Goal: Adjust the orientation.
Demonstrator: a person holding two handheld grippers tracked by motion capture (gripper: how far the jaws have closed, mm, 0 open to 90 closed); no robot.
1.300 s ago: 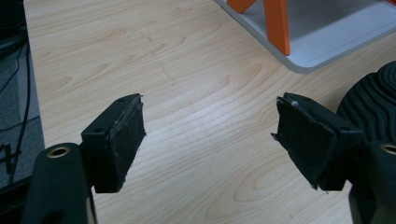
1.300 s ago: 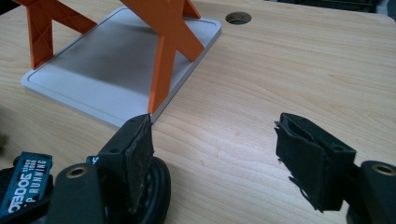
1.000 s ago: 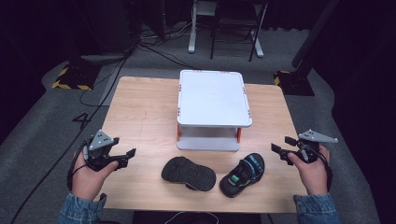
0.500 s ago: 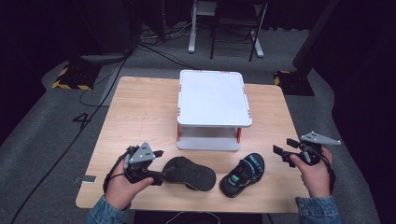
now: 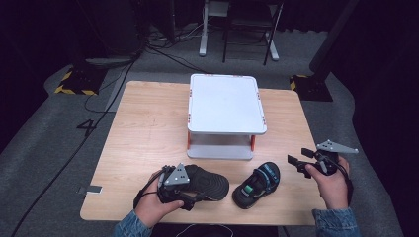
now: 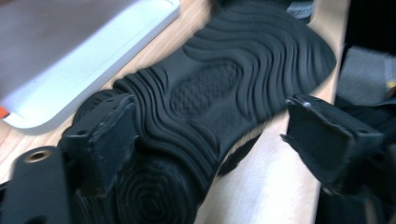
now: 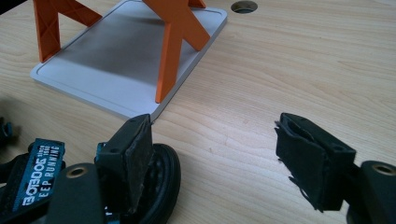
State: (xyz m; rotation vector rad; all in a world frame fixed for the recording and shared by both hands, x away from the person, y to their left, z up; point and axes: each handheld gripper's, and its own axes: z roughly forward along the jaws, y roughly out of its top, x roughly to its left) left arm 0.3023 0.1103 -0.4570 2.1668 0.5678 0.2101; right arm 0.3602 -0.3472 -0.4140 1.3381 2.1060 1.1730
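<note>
Straddling the upturned black sandal (image 6: 219, 88) at the counter's (image 5: 143, 128) near edge, the left tool (image 5: 190, 199) has its jaws spread wide, one on each side of the ribbed sole. Right of it lies a blue-strapped sandal (image 5: 257, 184). The right tool (image 5: 301, 159) hovers open near the right edge. A white two-tier rack (image 5: 225, 103) stands beyond.

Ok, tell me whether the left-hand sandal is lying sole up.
Yes: the left gripper view shows the sandal's black wavy tread facing up between the open left gripper.

Light matt wood-grain bench (image 5: 143, 123); smooth white plastic two-tier stand (image 5: 225, 103) with orange legs; overturned black sandal (image 6: 224, 88) with ridged matt rubber sole.
</note>
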